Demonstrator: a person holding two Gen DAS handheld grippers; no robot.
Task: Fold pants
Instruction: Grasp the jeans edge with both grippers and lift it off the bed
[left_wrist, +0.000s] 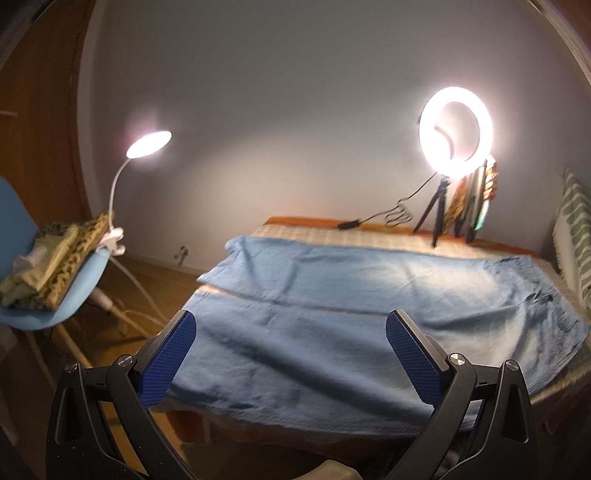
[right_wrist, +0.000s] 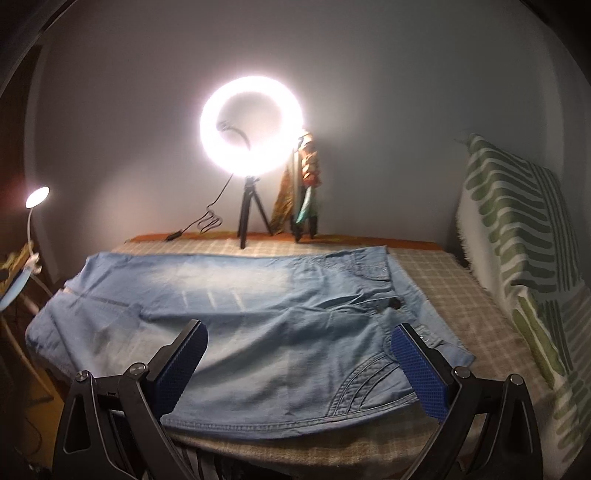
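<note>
Pants (right_wrist: 236, 325) lay spread flat across checked surface (right_wrist: 461, 295), legs to left, waistband to right. Left tongs (left_wrist: 291, 354) gaped wide over leg end, gripping nothing. Right tongs (right_wrist: 301, 363) likewise wide, empty, above waist near pocket. Judged best: pinch near edge at both ends together, lift evenly, lay onto far edge. Ring light (right_wrist: 252, 125) with tripod stood close behind; could snag. Chair (left_wrist: 48, 295) with clothes well clear.

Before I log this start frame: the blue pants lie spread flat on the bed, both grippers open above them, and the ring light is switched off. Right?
One thing is wrong: the ring light is switched on, glowing brightly in the right wrist view. The blue pants do lie spread flat, with the left gripper and right gripper open.
</note>
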